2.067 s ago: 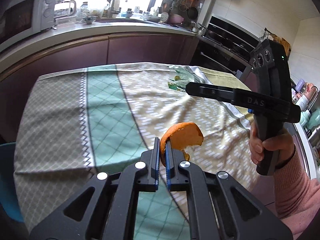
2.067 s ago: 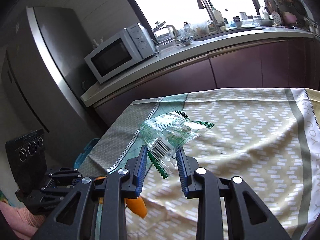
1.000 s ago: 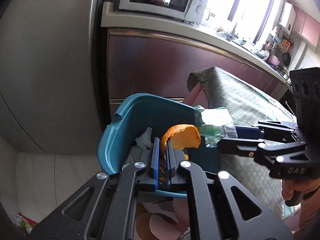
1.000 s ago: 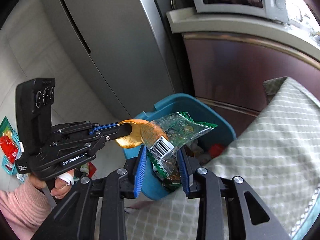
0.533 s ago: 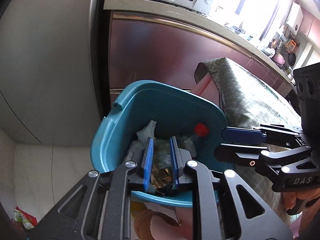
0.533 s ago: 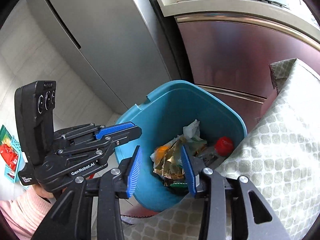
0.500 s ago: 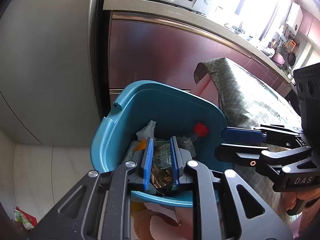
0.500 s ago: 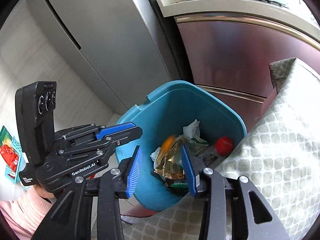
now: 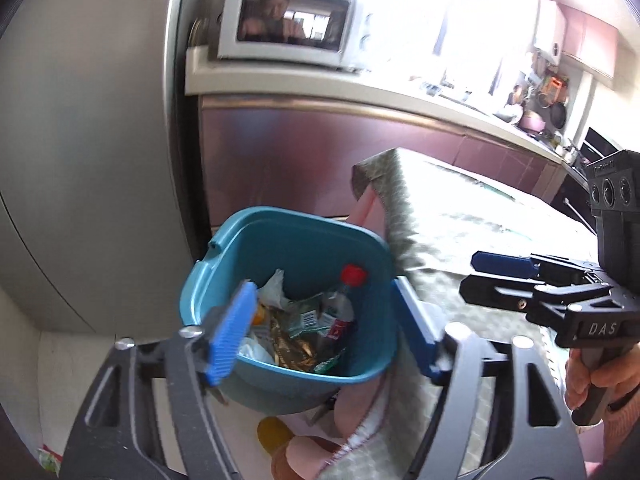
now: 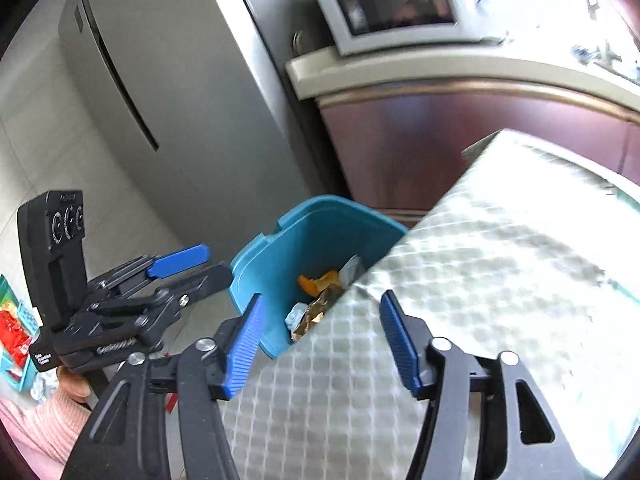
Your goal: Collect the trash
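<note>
The teal bin (image 9: 304, 240) stands on the floor, directly below and ahead of the left gripper (image 9: 324, 320), wedged between the grey fridge (image 9: 88, 140) on its far-left side and the hanging edge of the tablecloth (image 9: 440, 232) on its right. Its rim is open on top, with free air between it and both tools. Inside lie the orange peel (image 10: 310, 282), a clear green-printed wrapper (image 9: 308, 316), a gold foil wrapper (image 9: 292, 346), a red-capped bottle (image 9: 340, 304) and crumpled white paper (image 9: 276, 286).

The left gripper's jaws are opening, spread wide with nothing between them; the bin shows through the gap. The right gripper (image 10: 320, 340) hovers over the cloth's corner, to the right of the bin; its jaws are opening too, also empty. Behind the bin rise the maroon cabinet fronts (image 9: 320, 152), with a microwave (image 9: 288, 26) on the counter above. On the floor left of the left gripper lie bright packets (image 10: 12, 328).
</note>
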`<state>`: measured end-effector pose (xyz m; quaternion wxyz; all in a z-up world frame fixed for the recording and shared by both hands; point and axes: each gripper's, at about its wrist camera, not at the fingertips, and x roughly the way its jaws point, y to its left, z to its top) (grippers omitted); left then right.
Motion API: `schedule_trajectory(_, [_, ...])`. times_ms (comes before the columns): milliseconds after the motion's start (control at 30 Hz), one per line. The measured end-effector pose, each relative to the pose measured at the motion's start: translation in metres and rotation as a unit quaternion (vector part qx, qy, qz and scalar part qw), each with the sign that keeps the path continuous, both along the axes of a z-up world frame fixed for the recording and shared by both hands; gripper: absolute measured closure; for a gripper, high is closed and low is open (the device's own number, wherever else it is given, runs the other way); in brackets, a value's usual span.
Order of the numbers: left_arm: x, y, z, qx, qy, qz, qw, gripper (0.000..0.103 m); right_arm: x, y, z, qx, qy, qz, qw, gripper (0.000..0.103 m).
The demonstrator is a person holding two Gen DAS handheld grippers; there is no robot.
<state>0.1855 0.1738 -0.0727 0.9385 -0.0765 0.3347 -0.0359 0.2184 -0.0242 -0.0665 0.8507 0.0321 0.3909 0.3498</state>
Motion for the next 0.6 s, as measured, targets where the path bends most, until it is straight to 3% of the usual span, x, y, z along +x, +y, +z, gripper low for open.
schedule_trajectory(167, [-0.03,-0.028,0.017,0.015,-0.044,-0.009,0.9989,0.005,-0.038,-0.029,0.014,-0.004,-0.065,-0.056,0.996,0.025])
schedule_trajectory(400, [-0.063,-0.059,0.033,0.028,-0.085,-0.014,0.9959,0.005,-0.089,-0.066,0.021,-0.025,-0.138,-0.145,0.979,0.007])
schedule_trajectory(600, [-0.088,-0.08,0.042,0.027,-0.108,-0.015,0.9937,0.005,-0.121,-0.094,0.026,-0.028,-0.182,-0.201,0.962,0.007])
